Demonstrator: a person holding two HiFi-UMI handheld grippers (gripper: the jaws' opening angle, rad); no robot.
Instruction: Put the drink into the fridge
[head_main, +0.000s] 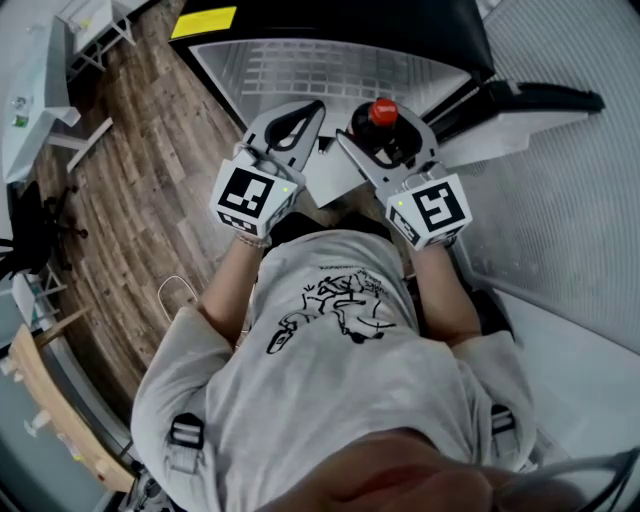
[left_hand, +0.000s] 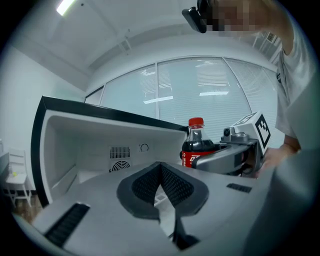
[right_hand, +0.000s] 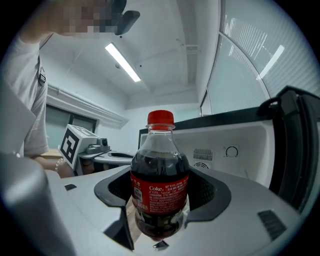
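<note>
The right gripper (head_main: 385, 140) gripped the Coke bottle (right_hand: 160, 185) before the open fridge (right_hand: 235, 142). The left gripper (left_hand: 162, 187) had its jaws together, empty. Next, probably: carry it inside, upright.

bottle (head_main: 384, 112) body behind right tongs (head_main: 385, 135), fridge (head_main: 330, 70) top cropped

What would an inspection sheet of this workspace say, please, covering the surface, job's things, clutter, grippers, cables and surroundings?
Surface: wooden floor; no tabletop seen.
Job's things: cola bottle, upright, red cap on; fridge open, nothing seen inside.
Clutter: nothing seen.
Grippers: right gripper shut on the cola bottle; left gripper fingers together, nothing between them.
Cables: thin loop on the floor, possibly a cable.
Surroundings: white furniture at the left; glass partition behind the fridge.
</note>
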